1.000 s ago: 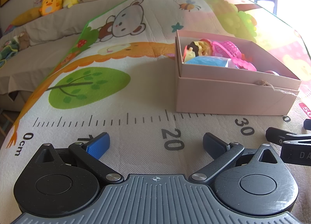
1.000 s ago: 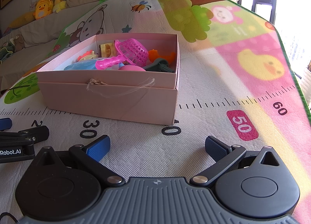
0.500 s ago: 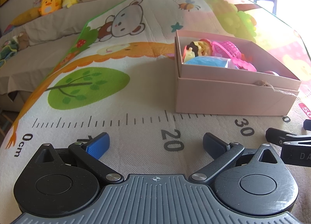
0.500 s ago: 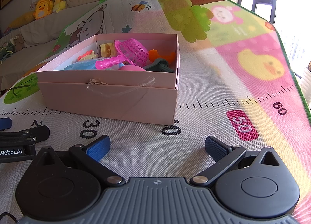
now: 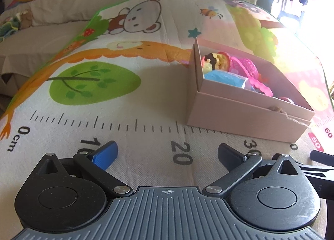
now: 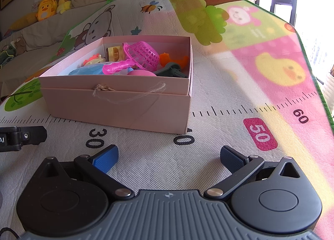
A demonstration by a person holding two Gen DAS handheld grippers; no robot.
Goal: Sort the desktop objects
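pink box, near wall hiding toys

I see the pink cardboard box at centre left of the right view, on the cartoon-printed play mat; the pink plastic basket lies inside it, plush toys upper left behind.

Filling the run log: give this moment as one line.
left gripper: open, empty | right gripper: open, empty | pink box: on mat, toys inside | pink basket: in box
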